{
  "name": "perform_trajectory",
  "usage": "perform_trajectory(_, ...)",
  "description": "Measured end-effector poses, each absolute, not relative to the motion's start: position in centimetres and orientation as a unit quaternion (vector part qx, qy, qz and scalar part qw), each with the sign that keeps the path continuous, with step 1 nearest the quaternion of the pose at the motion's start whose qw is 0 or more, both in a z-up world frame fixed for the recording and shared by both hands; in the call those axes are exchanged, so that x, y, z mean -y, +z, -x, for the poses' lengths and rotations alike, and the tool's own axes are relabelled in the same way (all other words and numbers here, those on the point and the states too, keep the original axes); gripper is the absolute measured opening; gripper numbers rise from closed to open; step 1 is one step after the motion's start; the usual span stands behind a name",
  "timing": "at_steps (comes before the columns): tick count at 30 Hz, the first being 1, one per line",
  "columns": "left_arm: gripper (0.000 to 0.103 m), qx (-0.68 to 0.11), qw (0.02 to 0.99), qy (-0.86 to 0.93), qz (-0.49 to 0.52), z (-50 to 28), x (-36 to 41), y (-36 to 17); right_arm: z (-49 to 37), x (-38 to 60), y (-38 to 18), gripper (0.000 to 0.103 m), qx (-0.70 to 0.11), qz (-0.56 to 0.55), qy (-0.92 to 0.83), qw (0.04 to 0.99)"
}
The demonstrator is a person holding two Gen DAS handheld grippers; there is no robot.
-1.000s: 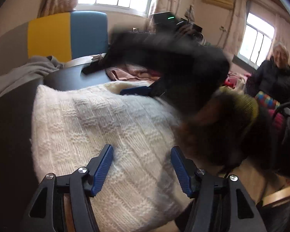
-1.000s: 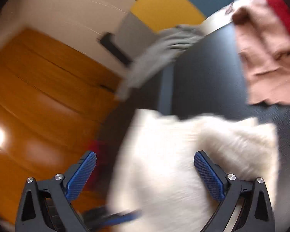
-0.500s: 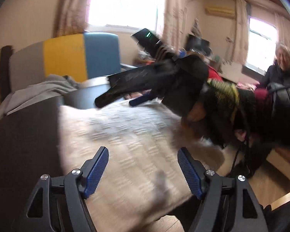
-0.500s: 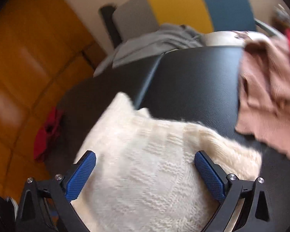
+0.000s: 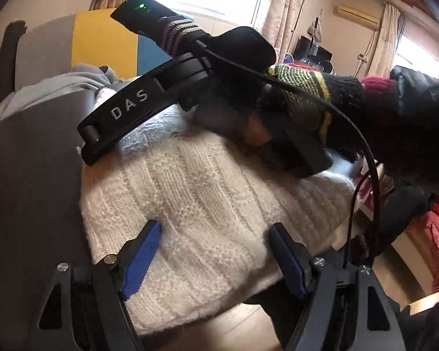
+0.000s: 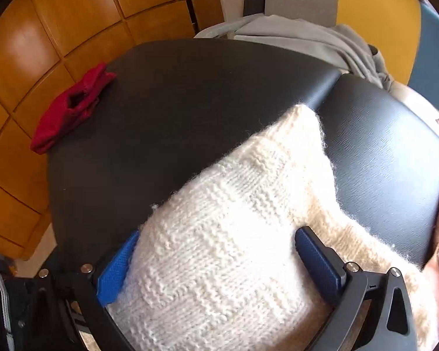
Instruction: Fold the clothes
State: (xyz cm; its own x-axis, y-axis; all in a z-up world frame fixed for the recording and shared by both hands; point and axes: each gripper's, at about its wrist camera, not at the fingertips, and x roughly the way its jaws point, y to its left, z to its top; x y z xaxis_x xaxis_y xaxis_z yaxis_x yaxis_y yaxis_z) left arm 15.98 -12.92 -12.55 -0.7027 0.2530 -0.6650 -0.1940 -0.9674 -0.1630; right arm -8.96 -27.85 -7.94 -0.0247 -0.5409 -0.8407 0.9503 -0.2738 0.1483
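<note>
1. Right wrist view: the black padded table (image 6: 190,93) carries the folded white knit sweater (image 6: 234,234) at its near edge.
2. The right gripper (image 6: 216,263) straddles the sweater, jaws apart.
3. The left gripper (image 5: 216,254) hovers spread above it, nothing pinched.
4. Judged step: squaring the fold; next, press flat.

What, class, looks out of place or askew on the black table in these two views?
The red garment lies crumpled at the black table's far edge, partly overhanging it. A grey garment is heaped unfolded at the back. The white knitted sweater sits folded but overhangs the near edge.
</note>
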Motion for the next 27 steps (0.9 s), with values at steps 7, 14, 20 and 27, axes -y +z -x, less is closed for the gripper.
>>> perform_trajectory(7,0.079,0.047,0.103,0.927,0.357,-15.8,13.7,-10.9,9.7,27.0,-8.0,0.103,-0.205,-0.431,-0.696,0.536)
perform_trajectory(14,0.081,0.192,0.079,0.928,0.311,-17.2,21.4,-7.9,8.4,18.0,-2.6,0.103,-0.076,-0.387,-0.73,0.558)
perform_trajectory(20,0.082,0.35,0.112,0.866,0.339,-13.3,28.0,-10.0,10.0,5.9,-7.1,0.103,0.08,-0.485,-0.719,0.492)
perform_trajectory(27,0.083,0.381,0.155,0.84,0.355,-9.5,29.8,-11.5,11.4,4.2,-13.5,0.103,0.169,-0.529,-0.675,0.485)
